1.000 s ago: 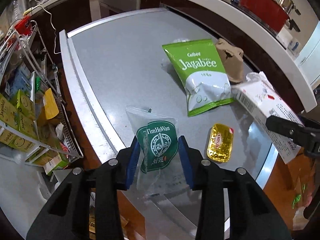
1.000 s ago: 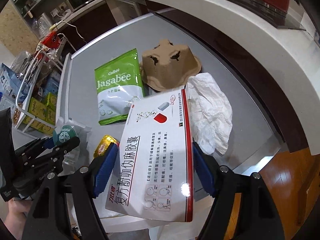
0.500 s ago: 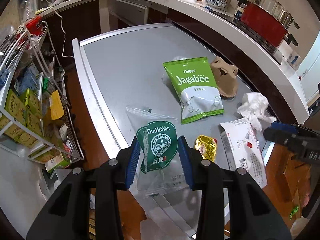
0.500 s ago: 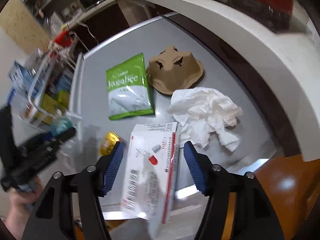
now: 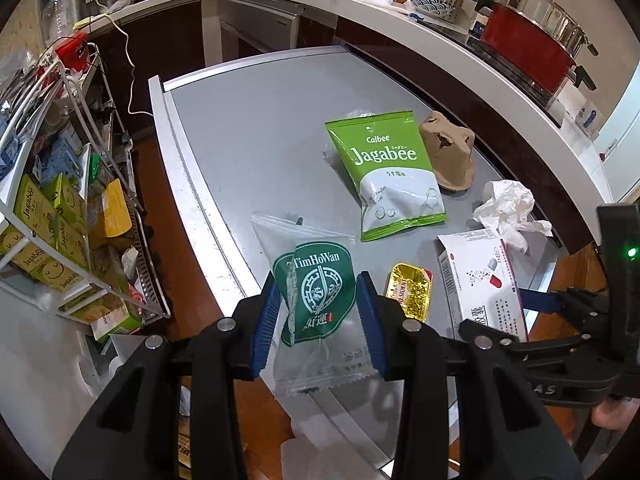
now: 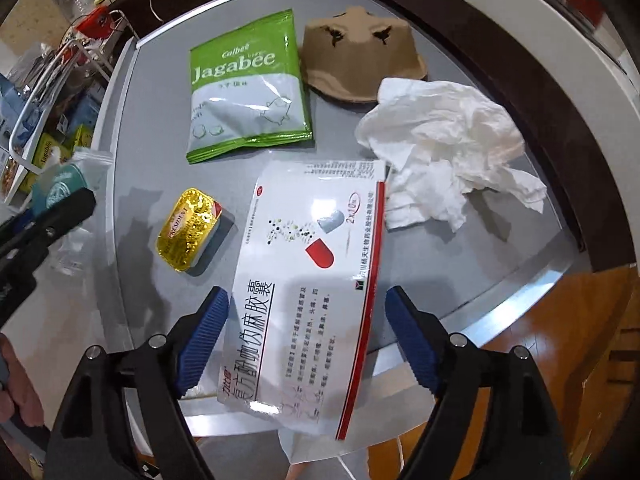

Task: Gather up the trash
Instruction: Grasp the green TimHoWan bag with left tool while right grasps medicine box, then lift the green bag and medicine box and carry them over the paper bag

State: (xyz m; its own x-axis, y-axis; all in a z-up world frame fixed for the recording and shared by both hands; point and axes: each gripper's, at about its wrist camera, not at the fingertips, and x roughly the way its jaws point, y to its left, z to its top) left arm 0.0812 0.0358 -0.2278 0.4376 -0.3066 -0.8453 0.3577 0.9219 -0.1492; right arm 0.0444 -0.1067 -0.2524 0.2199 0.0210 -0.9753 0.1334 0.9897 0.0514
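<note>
Bright light shines from above and makes white glare on the shiny medicine box (image 6: 316,280); picture edges bend and go dark

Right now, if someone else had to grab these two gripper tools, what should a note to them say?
Left gripper: shut on the clear TimHoWan bag, held above the table edge.
Right gripper: open, its jaws just widened, straddling the white medicine box, pads not touching it.
On the grey table: Jagabee bag, brown pulp tray, crumpled tissue, gold butter pack.
Done: one bag picked up. Left: everything else; no bin in view.
</note>
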